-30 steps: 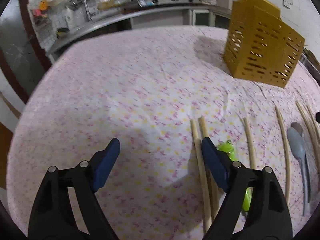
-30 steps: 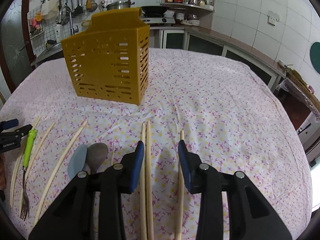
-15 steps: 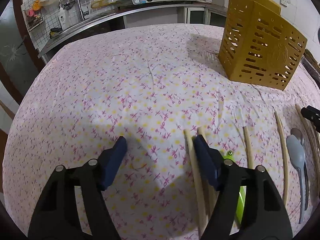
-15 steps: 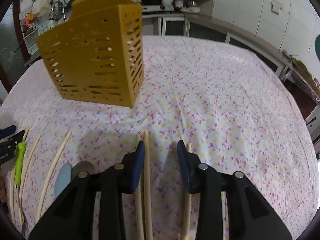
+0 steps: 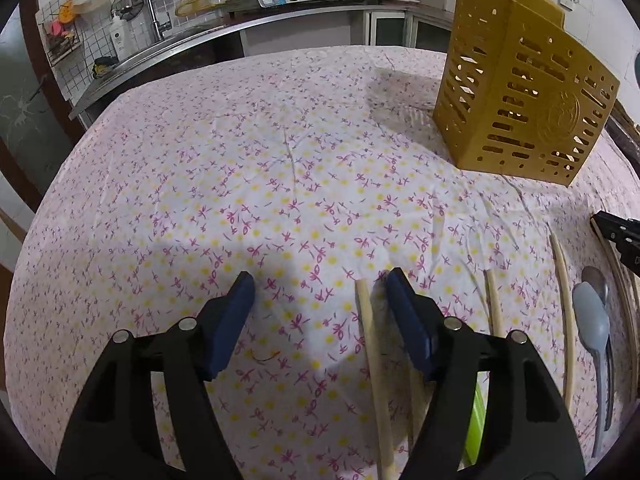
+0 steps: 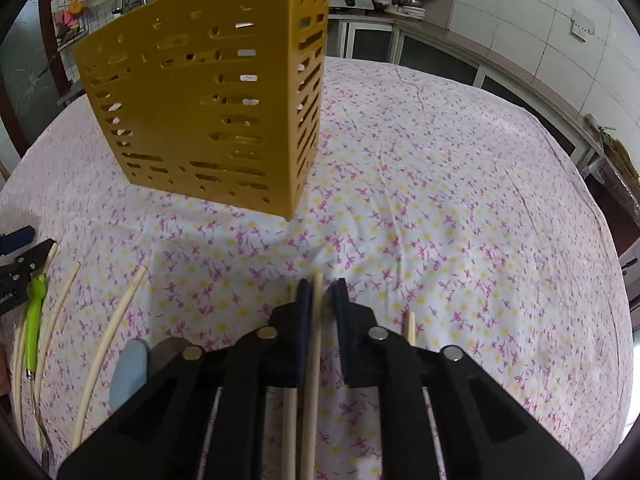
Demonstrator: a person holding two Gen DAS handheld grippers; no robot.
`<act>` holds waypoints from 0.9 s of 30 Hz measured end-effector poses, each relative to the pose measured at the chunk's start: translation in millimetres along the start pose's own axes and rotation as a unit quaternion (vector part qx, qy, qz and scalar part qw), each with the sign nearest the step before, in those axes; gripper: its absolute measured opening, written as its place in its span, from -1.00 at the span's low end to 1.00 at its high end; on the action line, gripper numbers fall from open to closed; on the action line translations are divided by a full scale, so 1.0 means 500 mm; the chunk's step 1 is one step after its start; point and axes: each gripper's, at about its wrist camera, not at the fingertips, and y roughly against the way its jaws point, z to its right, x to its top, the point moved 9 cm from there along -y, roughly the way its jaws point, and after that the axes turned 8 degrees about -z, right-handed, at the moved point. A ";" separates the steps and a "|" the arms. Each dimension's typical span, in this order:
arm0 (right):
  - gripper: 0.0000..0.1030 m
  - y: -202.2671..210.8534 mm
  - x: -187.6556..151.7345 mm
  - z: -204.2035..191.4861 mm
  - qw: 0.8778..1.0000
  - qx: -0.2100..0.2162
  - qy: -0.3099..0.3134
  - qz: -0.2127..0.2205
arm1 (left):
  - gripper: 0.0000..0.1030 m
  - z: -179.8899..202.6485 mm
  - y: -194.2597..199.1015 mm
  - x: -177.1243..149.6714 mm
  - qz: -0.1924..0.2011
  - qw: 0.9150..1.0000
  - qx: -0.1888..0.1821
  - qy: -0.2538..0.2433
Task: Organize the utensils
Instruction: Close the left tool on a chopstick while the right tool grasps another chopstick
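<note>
Right gripper (image 6: pixel 320 292) jaws now narrowed onto one chopstick (image 6: pixel 314 344), left gripper (image 5: pixel 320 300) jaws wide over tablecloth (image 5: pixel 240 180)

Matt yellow plastic holder (image 6: pixel 208 96), pale wood chopsticks (image 6: pixel 314 344), printed cloth table cover (image 5: pixel 240 184) w/ creases, glossy green fork handle (image 6: pixel 34 320)

The left gripper (image 5: pixel 320 292) is held open above the floral tablecloth (image 5: pixel 240 184), a chopstick (image 5: pixel 370 344) lying between its fingers. A yellow utensil holder (image 5: pixel 520 92) is seen beyond, upright.
</note>
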 end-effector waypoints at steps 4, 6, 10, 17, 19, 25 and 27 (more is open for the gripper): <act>-0.76 -0.004 0.003 -0.001 1.000 0.006 -0.003 -0.006 | 0.25 0.001 -0.001 0.003 0.000 1.000 -0.002 0.002; -0.77 -0.007 0.009 0.002 1.000 0.012 -0.006 -0.011 | 0.02 0.011 0.003 0.004 0.004 1.000 -0.007 -0.005; -0.80 -0.016 0.024 0.014 1.000 0.016 0.000 -0.019 | -0.65 0.029 0.014 0.004 0.008 1.000 -0.019 -0.009; -0.88 -0.017 0.016 0.025 0.999 0.028 -0.005 -0.024 | -0.92 0.036 0.024 -0.018 -0.010 0.999 -0.043 -0.015; -0.88 -0.018 0.014 0.025 0.999 0.028 -0.005 -0.024 | -0.91 0.042 0.027 -0.026 -0.019 0.998 -0.048 -0.020; -0.86 -0.018 -0.001 0.021 1.000 0.023 -0.004 -0.015 | -0.78 0.048 0.035 -0.044 -0.026 0.998 -0.044 -0.030; -0.86 -0.015 -0.007 0.020 1.000 0.025 -0.005 -0.014 | -0.78 0.054 0.038 -0.053 -0.022 0.998 -0.038 -0.037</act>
